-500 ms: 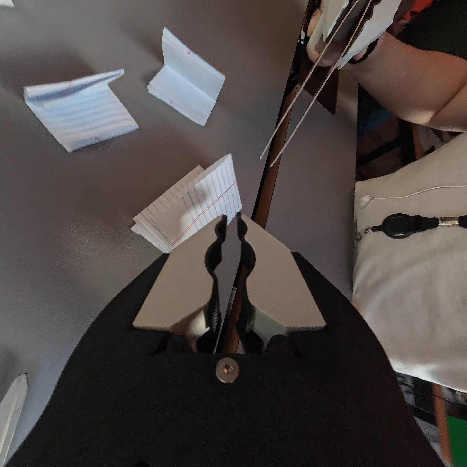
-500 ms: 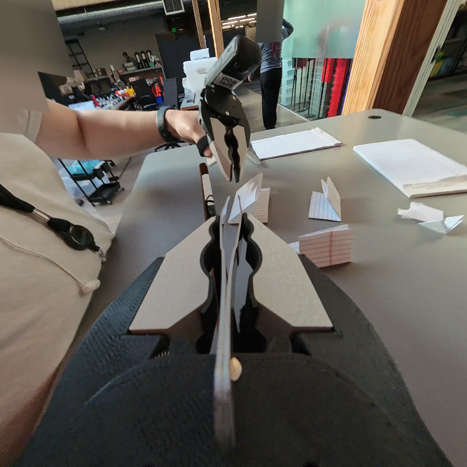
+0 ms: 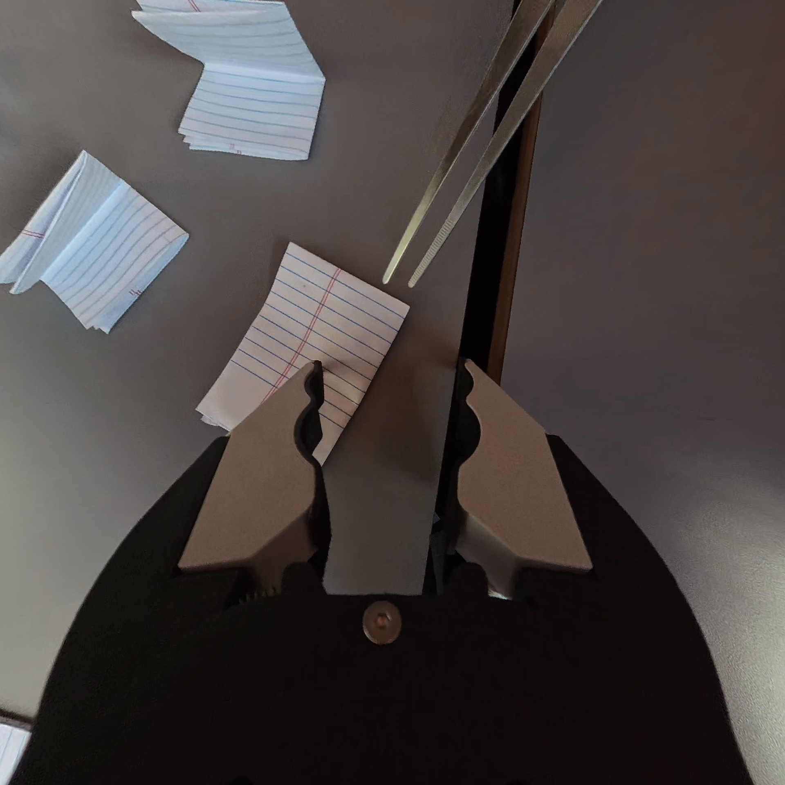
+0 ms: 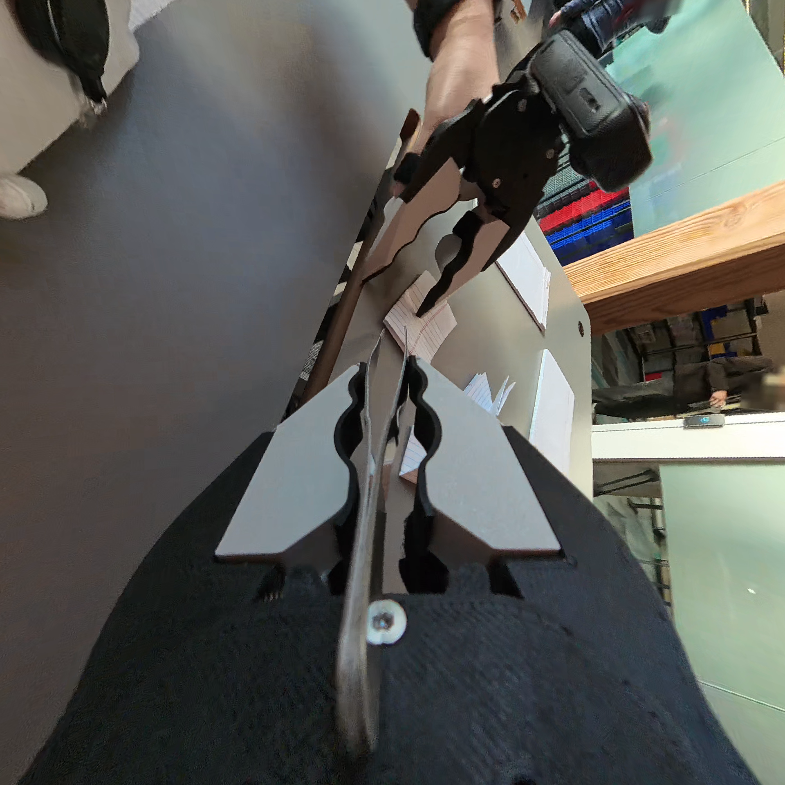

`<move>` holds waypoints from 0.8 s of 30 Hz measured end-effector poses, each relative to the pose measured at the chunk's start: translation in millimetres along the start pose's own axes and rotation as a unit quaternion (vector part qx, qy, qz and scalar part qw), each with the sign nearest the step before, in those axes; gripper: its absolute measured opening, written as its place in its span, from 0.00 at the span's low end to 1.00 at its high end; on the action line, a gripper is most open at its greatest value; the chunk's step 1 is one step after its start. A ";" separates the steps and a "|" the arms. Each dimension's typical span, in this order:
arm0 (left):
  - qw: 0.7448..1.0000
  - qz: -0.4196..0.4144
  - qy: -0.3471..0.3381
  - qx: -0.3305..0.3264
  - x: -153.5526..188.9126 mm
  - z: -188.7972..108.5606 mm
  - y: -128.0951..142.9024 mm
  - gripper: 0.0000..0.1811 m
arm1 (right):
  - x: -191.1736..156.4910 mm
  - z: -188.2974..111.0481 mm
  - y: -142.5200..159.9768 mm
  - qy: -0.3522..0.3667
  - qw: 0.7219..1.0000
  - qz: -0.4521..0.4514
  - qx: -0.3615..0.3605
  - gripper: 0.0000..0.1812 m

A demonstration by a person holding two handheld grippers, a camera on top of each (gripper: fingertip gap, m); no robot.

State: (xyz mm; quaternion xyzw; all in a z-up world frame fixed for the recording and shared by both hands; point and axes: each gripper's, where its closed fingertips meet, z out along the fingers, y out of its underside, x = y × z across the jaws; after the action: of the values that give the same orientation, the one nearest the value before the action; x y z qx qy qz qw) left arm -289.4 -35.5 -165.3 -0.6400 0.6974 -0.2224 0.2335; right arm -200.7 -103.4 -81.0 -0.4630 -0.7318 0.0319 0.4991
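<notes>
grey table [image 3: 106, 424] fills my left view | folded white lined paper [image 3: 323, 340] lies mid-frame, light, limp, I'd take its free edge | left gripper [image 3: 388, 367] jaws spread, empty, one tip over it | right gripper [image 4: 384, 365] clamps slim steel tweezers [image 4: 369, 467], tips just beside paper

Left gripper [image 3: 388, 365] jaws spread over flattened paper [image 3: 314, 340].

The left gripper [image 3: 388, 365] covers the near corner of a folded lined paper [image 3: 314, 340]. The tweezers [image 3: 480, 140] run off the top edge. Background people in the right wrist view are blurred.
</notes>
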 end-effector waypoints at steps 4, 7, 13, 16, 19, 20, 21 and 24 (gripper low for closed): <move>1.000 0.009 0.020 -0.002 -1.0 -0.7 -0.1 0.33 | -0.2 7.0 7.8 0.008 0.997 -0.071 -0.022 0.11; 1.000 0.008 0.024 0.009 -1.7 -1.2 -0.1 0.32 | 0.6 13.0 7.5 0.019 0.996 -0.091 -0.008 0.10; 0.999 0.010 0.029 0.040 -7.9 -2.4 0.1 0.26 | 9.4 39.6 21.8 0.045 0.981 -0.183 -0.035 0.10; 0.998 0.004 0.037 0.051 -9.7 -3.2 -0.2 0.23 | 7.7 39.9 10.9 0.028 0.981 -0.189 -0.016 0.10; 0.998 0.011 0.035 0.046 -10.1 -3.3 0.0 0.22 | 8.9 34.6 11.3 0.022 0.984 -0.175 -0.010 0.10; 0.998 0.016 0.033 0.042 -9.9 -3.2 0.3 0.23 | 8.9 31.7 11.4 0.019 0.988 -0.155 -0.006 0.10; 0.999 0.018 0.031 0.040 -9.8 -3.1 0.3 0.23 | 11.1 28.4 11.4 0.025 0.991 -0.128 -0.002 0.09; 0.999 0.014 0.030 0.042 -9.7 -3.2 0.1 0.23 | 15.8 19.6 9.6 0.050 0.998 -0.017 0.030 0.08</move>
State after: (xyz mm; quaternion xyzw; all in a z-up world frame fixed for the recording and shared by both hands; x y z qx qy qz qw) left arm -290.8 -25.8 -162.4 -0.6129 0.7028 -0.2677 0.2425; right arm -210.5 -78.6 -84.6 -0.4360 -0.7124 0.0223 0.5495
